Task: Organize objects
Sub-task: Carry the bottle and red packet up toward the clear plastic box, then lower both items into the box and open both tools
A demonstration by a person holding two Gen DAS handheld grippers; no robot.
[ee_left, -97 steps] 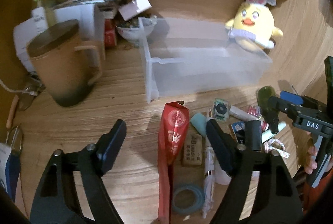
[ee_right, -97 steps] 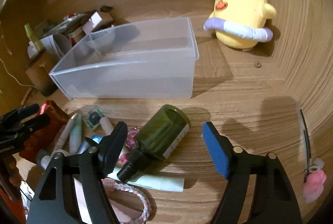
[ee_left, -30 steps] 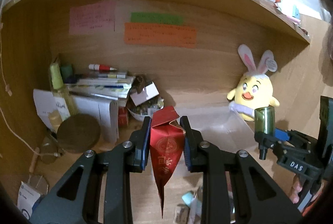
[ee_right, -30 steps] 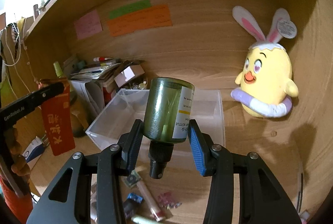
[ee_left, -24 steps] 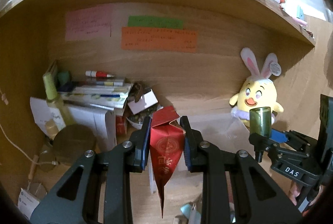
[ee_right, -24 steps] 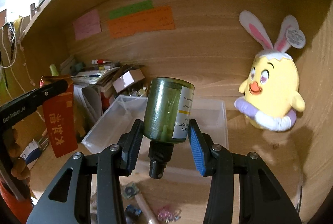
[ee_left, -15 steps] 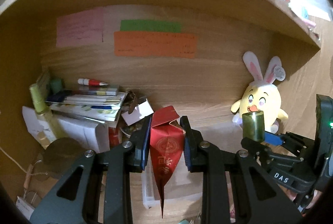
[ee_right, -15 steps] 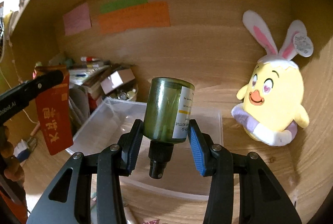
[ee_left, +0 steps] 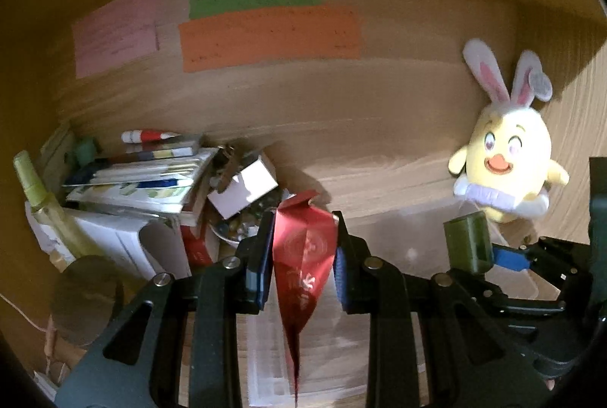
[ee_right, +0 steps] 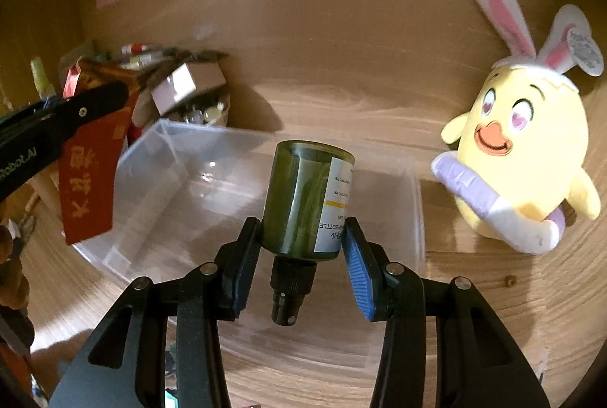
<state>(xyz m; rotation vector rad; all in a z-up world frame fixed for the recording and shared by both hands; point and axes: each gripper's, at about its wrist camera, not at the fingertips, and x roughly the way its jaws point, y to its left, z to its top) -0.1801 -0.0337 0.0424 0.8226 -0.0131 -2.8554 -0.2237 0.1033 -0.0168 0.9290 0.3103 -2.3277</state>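
Observation:
My left gripper (ee_left: 301,258) is shut on a red foil packet (ee_left: 303,256), held in the air above the left end of a clear plastic bin (ee_left: 402,241). From the right wrist view the packet (ee_right: 91,176) hangs at the left, over the bin's left end. My right gripper (ee_right: 301,248) is shut on a dark green bottle (ee_right: 305,203), cap toward the camera, held over the open clear bin (ee_right: 182,191). The bottle (ee_left: 468,246) also shows at the right of the left wrist view.
A yellow bunny-eared plush (ee_right: 523,161) sits right of the bin against the wooden back wall. At the left stand stacked books and papers (ee_left: 140,176), a small bowl of oddments (ee_right: 197,112), a white box (ee_left: 242,186) and a brown lidded cup (ee_left: 85,298). Coloured notes (ee_left: 265,32) stick on the wall.
Both grippers have moved forward and closer to the bin, still holding the packet and the bottle. The bin and the plush now look larger and nearer.

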